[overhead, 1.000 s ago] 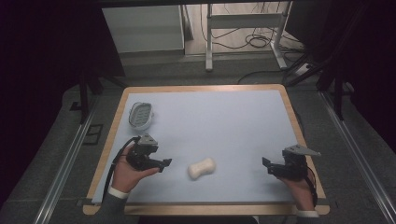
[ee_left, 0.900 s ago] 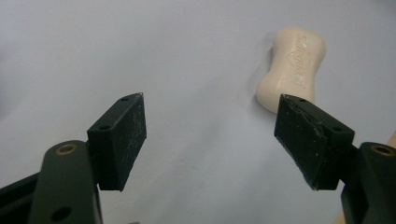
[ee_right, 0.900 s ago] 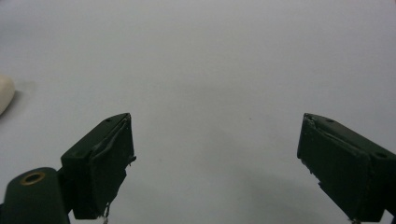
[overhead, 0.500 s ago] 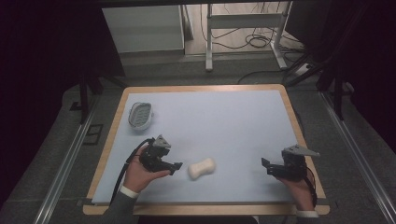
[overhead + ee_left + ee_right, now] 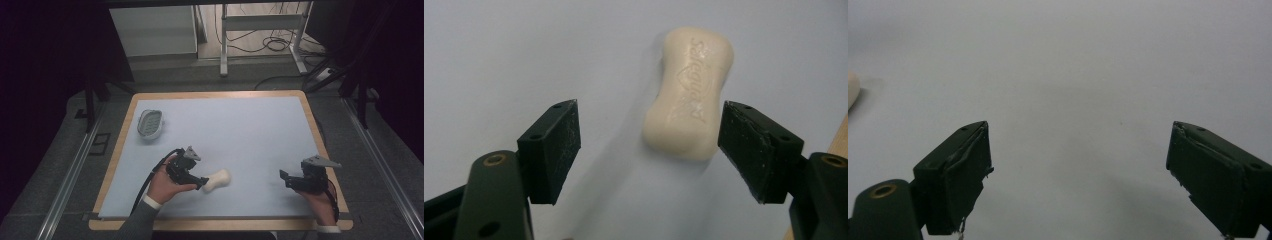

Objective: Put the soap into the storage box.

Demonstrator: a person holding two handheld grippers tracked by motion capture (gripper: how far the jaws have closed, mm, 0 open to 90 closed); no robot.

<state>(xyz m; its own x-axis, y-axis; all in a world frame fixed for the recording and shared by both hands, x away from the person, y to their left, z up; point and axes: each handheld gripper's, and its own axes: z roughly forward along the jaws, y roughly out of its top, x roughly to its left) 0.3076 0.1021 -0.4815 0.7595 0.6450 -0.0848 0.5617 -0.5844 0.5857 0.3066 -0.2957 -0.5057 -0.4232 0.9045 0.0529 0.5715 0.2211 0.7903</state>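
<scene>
On the pale blue table top [image 5: 240, 130], near the front edge and left of centre: cream soap bar [image 5: 216, 181], lying flat, waisted shape, embossed lettering facing up in the left gripper view [image 5: 689, 95]. Left gripper [image 5: 201, 183] right at the bar's near end, jaws spread wide; in the left gripper view [image 5: 649, 150] the near end of the bar lies between the two black pads, closer to the right-hand pad, touching neither. Nothing gripped. Right gripper [image 5: 286, 179] near the front right corner, well apart from the soap, held low over bare surface. Jaws wide open in the right gripper view [image 5: 1078, 170], nothing between them. Edge of the bar just visible at that view's left border [image 5: 851, 90]. Grey soap dish [image 5: 150, 123] at the left side of the table, well apart from the bar, empty.
</scene>
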